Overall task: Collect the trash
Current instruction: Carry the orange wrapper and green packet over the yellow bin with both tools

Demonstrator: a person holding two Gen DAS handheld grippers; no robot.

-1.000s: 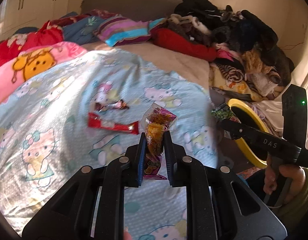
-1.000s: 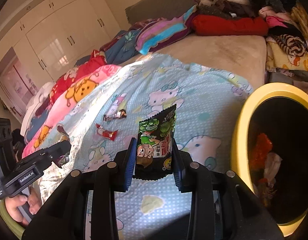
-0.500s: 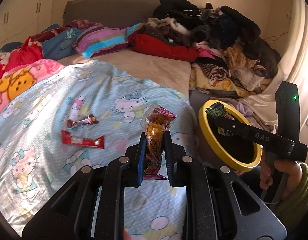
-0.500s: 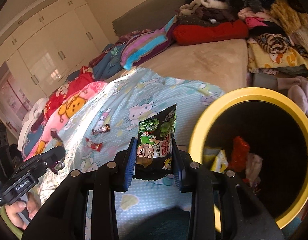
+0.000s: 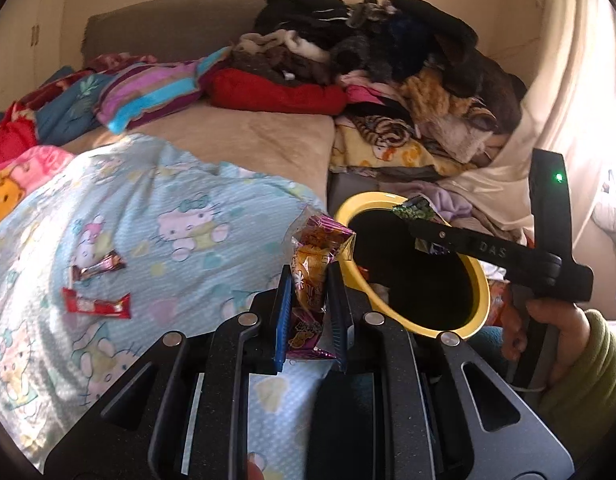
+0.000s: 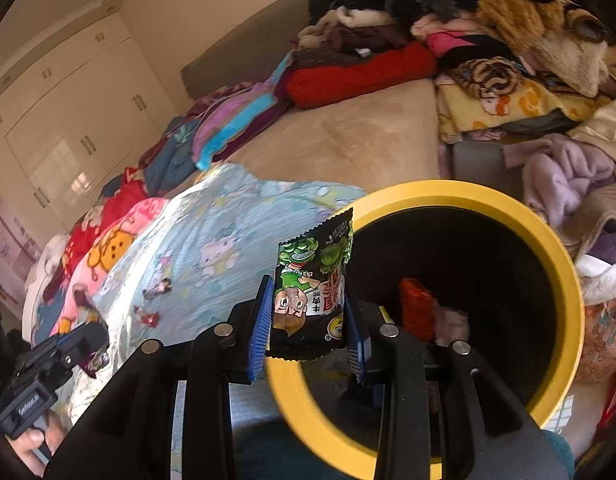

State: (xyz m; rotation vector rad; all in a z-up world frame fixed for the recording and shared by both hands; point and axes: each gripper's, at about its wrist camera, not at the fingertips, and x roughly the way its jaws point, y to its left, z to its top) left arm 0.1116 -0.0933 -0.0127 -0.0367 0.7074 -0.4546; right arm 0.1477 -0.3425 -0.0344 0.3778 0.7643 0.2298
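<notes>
My left gripper (image 5: 309,280) is shut on an orange and purple snack wrapper (image 5: 314,264), held above the bed's right edge, just left of the yellow-rimmed trash bin (image 5: 478,280). My right gripper (image 6: 308,292) is shut on a green and black snack packet (image 6: 310,284) and hangs over the bin's left rim (image 6: 564,264). Red and white trash (image 6: 418,314) lies inside the bin. In the left wrist view the right gripper (image 5: 418,222) reaches over the bin's mouth. A red wrapper (image 5: 96,305) and a dark candy wrapper (image 5: 98,268) lie on the Hello Kitty blanket (image 5: 180,216).
A heap of clothes (image 5: 388,64) rises behind the bin, with striped and red pillows (image 5: 156,92) at the bed's head. White wardrobes (image 6: 68,128) stand far left. The left gripper shows in the right wrist view (image 6: 56,364) at the lower left.
Both grippers have swung right toward the bin with their wrappers. The right gripper now holds its packet over the bin's rim; the bin looms larger in both views.
</notes>
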